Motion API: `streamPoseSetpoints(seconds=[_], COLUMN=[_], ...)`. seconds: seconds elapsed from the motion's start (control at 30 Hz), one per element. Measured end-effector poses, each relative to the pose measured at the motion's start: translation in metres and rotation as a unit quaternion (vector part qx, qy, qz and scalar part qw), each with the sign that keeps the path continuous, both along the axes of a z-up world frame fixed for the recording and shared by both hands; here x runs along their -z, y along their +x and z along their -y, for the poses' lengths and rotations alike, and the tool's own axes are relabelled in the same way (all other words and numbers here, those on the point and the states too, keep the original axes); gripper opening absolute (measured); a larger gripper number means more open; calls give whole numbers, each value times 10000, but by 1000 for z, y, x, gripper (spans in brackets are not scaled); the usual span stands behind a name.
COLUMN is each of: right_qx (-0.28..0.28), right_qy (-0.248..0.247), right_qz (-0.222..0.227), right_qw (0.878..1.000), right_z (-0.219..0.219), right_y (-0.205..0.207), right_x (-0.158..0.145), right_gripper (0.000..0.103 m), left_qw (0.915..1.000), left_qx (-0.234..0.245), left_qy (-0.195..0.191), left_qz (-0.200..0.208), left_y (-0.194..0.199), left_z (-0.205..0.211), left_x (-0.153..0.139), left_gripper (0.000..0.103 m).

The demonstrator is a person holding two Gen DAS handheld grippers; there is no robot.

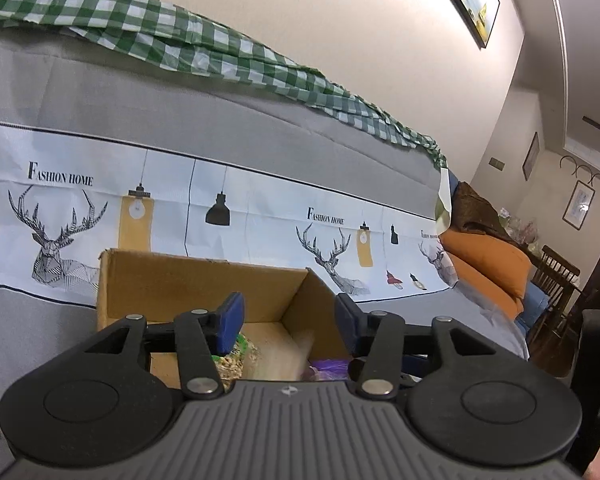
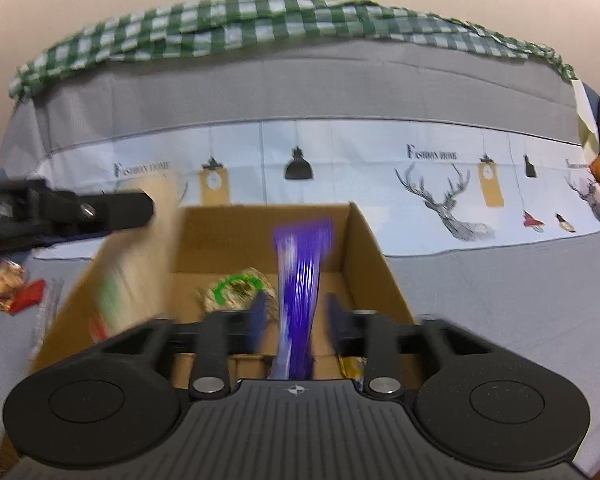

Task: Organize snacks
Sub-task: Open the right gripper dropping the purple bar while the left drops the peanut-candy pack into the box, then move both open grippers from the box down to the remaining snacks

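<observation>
Right wrist view is showing the right gripper standing open around a blurred purple packet dropping between its jaws into the box, seemingly light, crinkly and slippery, best pinched near its sealed edge.

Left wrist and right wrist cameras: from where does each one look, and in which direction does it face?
Left wrist: sits on the left gripper, looks slightly down over the cardboard box toward the deer-print cover; only its own open jaws show.
Right wrist: sits on the right gripper, looks down into the cardboard box; its jaws stand apart around a purple packet, and the left gripper enters from the left.
Shared: the cardboard box, the deer-print cover, the green checked cloth.
</observation>
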State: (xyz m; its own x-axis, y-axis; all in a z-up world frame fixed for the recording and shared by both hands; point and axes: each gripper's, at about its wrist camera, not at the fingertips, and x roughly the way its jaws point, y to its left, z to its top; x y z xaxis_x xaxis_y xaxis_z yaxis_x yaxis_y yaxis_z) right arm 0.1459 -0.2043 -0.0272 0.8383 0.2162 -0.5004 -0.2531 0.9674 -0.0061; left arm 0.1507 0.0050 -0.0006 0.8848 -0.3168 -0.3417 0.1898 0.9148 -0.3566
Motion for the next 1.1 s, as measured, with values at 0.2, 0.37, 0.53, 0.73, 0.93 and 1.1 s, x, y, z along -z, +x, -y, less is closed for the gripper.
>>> streamPoseSetpoints(seconds=[0.2, 0.37, 0.53, 0.73, 0.93, 1.1], right_qx=[61, -34, -121, -193, -754, -1417], right_qy=[51, 39, 138, 454, 592, 498], right_qz=[24, 111, 168, 125, 254, 359], right_qw=[10000, 9999, 9997, 9987, 9951, 9880], right_z=[-6, -24, -45, -70, -108, -150], right_y=[-2, -11, -22, -33, -49, -63], right_x=[0, -1, -3, -3, -2, 4], right_gripper=[56, 58, 58, 57, 25, 25], left_qw=[9997, 9990, 9973, 9944, 9819, 9642], left_qx=[-197, -393, -578, -660, -1491, -2150], left_qy=[94, 189, 459, 740, 1101, 1213], left_qz=[99, 66, 64, -368, -398, -971], left_y=[-10, -21, -45, -55, -57, -49], left_z=[-14, -32, -55, -102, -157, -197], left_x=[0, 3, 4, -7, 12, 23], left_gripper=[54, 54, 52, 50, 44, 27])
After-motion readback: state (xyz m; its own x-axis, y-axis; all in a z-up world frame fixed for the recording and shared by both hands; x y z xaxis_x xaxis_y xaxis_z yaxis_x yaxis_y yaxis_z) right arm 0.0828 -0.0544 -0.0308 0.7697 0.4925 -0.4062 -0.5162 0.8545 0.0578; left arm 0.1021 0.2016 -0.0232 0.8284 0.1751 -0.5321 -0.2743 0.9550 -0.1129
